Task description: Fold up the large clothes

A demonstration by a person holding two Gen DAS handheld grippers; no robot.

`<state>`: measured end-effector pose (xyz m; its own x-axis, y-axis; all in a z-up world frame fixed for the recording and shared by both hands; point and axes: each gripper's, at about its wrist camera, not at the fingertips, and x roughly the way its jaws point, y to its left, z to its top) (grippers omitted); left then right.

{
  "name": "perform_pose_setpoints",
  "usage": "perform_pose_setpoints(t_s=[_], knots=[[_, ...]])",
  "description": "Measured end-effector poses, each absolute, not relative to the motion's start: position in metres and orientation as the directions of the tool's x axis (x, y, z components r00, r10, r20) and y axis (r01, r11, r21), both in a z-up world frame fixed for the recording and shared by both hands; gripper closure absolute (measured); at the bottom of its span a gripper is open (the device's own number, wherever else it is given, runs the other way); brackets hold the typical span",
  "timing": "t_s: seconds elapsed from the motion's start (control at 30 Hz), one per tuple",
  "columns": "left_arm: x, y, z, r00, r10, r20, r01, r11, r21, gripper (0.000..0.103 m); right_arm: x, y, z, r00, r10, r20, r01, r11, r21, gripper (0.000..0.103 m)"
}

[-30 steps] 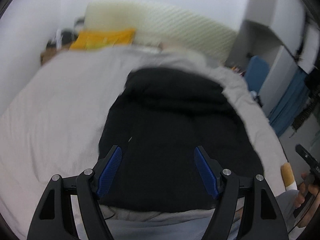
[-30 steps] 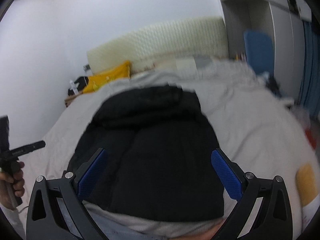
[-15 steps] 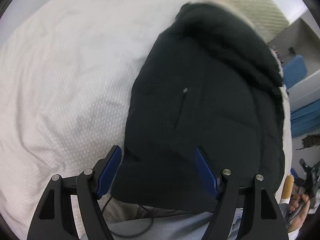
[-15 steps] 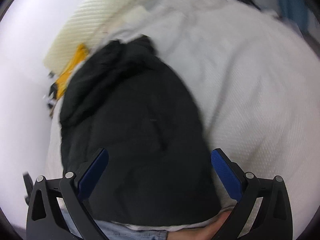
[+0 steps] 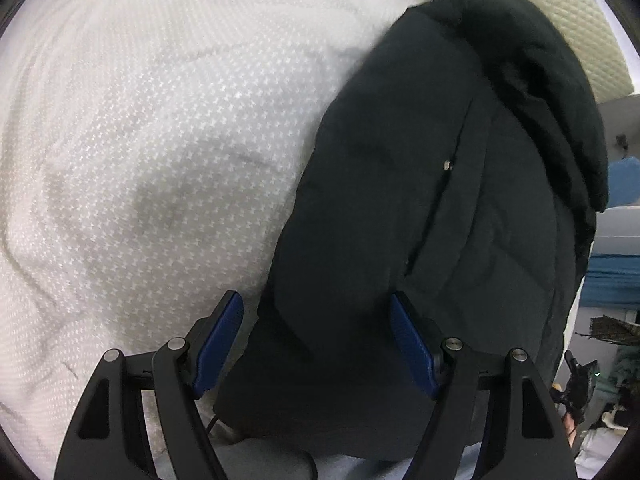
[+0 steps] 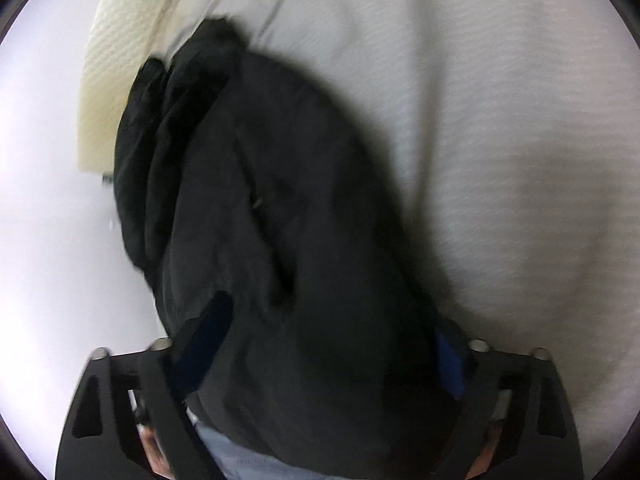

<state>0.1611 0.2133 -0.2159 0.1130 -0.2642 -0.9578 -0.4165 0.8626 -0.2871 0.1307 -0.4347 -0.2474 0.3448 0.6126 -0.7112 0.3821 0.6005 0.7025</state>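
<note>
A large black jacket (image 5: 460, 200) lies flat on a white textured bedspread (image 5: 160, 140), its hood end toward the head of the bed. My left gripper (image 5: 316, 344) hangs open just above the jacket's near left corner, with one finger over the bedspread and the other over black cloth. The right wrist view is blurred. In it the jacket (image 6: 280, 220) bulges up between the fingers of my right gripper (image 6: 328, 348). Its jaws are closing and both blue pads are partly hidden by the cloth.
A cream foam pad (image 5: 580, 28) leans at the head of the bed. Blue cloth and furniture (image 5: 616, 276) stand past the bed's right side. A thin dark cable (image 5: 214, 420) lies by the near edge. Light grey-blue clothing (image 6: 240, 456) of the person fills the bottom.
Both grippers have sunk and tipped down toward the jacket's near end, and both views have rolled. The right jaws have narrowed with black cloth rising between them. The left jaws keep their width.
</note>
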Motion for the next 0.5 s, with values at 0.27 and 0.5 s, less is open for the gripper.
perform_pose_setpoints(t_s=[0.27, 0.5], knots=[[0.168, 0.202, -0.225, 0.062, -0.295, -0.953, -0.430, 0.854, -0.293, 0.028, 0.133, -0.400, -0.211, 0.388, 0.707, -0.591, 0.107, 0.603, 0.791, 0.022], [0.176, 0.205, -0.239, 0.040, -0.429, -0.903, -0.477, 0.786, -0.394, 0.028, 0.137, -0.421, -0.240, 0.382, 0.626, -0.680, 0.319, 0.601, 0.733, 0.022]])
